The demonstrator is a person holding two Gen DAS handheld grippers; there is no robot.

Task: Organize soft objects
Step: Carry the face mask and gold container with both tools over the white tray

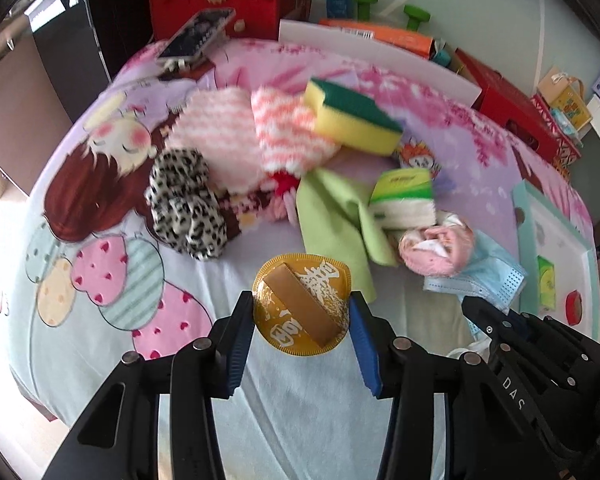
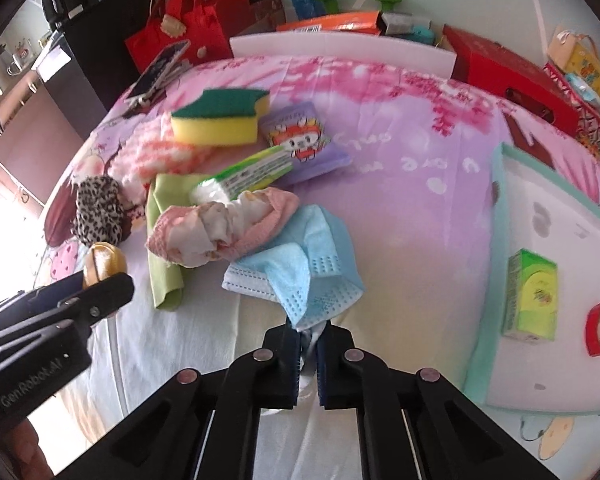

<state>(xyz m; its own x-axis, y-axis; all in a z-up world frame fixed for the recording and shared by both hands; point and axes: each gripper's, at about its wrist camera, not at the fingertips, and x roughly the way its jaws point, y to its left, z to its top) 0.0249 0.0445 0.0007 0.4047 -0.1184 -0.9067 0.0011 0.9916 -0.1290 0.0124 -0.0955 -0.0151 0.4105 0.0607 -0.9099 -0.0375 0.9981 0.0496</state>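
My left gripper (image 1: 302,312) is shut on a round gold powder puff (image 1: 302,304), its blue pads against both sides. It also shows in the right wrist view (image 2: 100,262). My right gripper (image 2: 309,332) is shut on the edge of a blue face mask (image 2: 312,264), which also shows in the left wrist view (image 1: 488,280). On the cartoon bedsheet (image 1: 100,240) lie a leopard-print scrunchie (image 1: 184,204), a pink striped fluffy cloth (image 1: 260,132), a yellow-green sponge (image 1: 352,116), a green cloth (image 1: 336,216), a tissue pack (image 1: 404,196) and a pink sock bundle (image 1: 436,248).
A white tray with a teal rim (image 2: 548,216) at the right holds a green carton (image 2: 534,296) and a red tape roll (image 2: 598,328). A purple tissue pack (image 2: 304,140) lies mid-bed. Red bags (image 2: 188,32), boxes, a bottle and a phone (image 2: 160,68) line the far side.
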